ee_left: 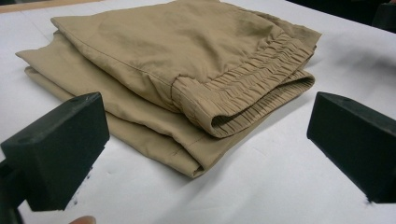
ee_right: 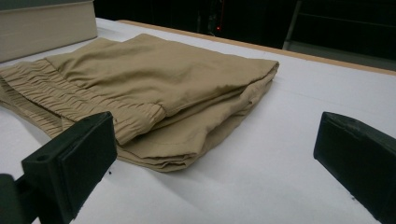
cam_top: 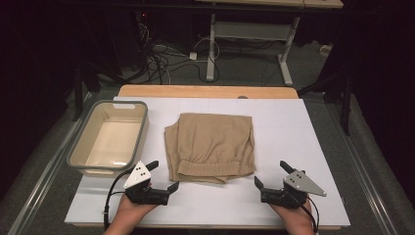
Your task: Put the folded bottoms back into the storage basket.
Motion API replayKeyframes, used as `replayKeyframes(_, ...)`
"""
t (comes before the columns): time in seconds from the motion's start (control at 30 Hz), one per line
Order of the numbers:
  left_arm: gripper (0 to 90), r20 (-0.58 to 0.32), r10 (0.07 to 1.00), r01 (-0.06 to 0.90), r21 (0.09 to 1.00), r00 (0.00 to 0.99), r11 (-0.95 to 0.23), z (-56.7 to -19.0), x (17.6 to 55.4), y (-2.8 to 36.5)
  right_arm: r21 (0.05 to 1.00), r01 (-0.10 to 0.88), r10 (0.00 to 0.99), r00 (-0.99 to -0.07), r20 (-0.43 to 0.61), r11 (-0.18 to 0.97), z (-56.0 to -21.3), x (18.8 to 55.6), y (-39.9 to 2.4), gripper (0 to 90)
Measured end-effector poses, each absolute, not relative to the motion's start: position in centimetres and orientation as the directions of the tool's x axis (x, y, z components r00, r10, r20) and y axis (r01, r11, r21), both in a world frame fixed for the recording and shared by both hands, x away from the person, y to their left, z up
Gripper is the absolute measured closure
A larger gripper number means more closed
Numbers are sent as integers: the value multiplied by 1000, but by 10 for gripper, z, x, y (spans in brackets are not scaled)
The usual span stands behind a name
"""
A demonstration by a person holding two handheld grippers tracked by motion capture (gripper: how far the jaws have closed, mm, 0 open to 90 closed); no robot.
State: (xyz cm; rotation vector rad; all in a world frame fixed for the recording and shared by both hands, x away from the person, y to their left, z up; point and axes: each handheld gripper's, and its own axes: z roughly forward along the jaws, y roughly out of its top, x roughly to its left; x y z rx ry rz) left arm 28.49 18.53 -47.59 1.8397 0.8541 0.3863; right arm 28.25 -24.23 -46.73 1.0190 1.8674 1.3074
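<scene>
Two black two-jaw grippers, both wide open and holding nothing, flank one folded garment.
Left gripper (cam_top: 164,177) and right gripper (cam_top: 272,173) sit at the near edge of the white table sheet (cam_top: 303,147); between them, just beyond, lies one folded tan cloth pair of elastic-waist shorts (cam_top: 210,146), waistband nearest. One empty beige plastic bin (cam_top: 140,131) sits far left. No writing readable.
</scene>
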Motion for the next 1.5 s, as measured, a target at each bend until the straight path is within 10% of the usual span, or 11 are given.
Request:
replayKeyframes(0.63,1,-143,705,401,891,695,-214,-485,288,189,945,251,864,-500,-58,208,-465,292,-230,16)
replayKeyframes(0.97,330,-131,719,446,854,683,-268,-486,295,183,905,324,848,-525,-70,275,-466,300,-220,193)
replayKeyframes(1.5,614,-147,755,574,744,639,-342,-490,307,172,781,524,852,-523,-20,341,-481,329,-210,538)
